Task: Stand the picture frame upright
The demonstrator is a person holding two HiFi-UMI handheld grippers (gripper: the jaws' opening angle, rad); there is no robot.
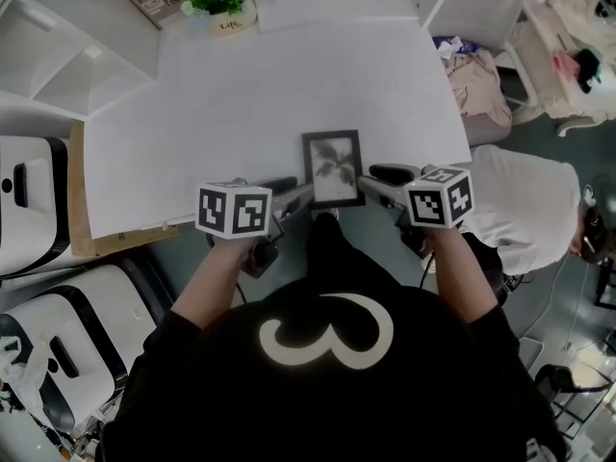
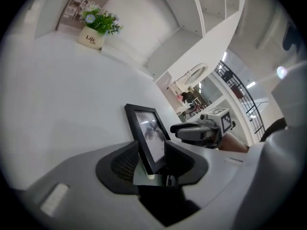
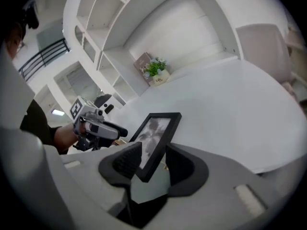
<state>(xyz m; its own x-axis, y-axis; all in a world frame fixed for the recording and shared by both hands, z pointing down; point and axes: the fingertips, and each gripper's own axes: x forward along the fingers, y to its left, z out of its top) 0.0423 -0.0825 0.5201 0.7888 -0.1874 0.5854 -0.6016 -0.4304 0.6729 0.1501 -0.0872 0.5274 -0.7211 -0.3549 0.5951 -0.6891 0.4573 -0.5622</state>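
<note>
Picture frame point(image 1: 333, 166) at lower centre, at the white table's point(image 1: 289, 75) near edge; I am pinching its bottom corners in left gripper point(image 1: 294, 192) and right gripper point(image 1: 371, 183) so it should tip upright without twisting.

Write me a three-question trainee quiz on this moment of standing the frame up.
1. True or false: the picture frame stands right beside the potted plant.
2. What is between the jaws of both the left claw and the right claw? A) a cup B) the frame's lower corners C) nothing
3. At which edge of the table is the frame, the person's near edge or the far one?
Key: 1 false, the plant is at the far end; 2 B; 3 the near edge.
</note>
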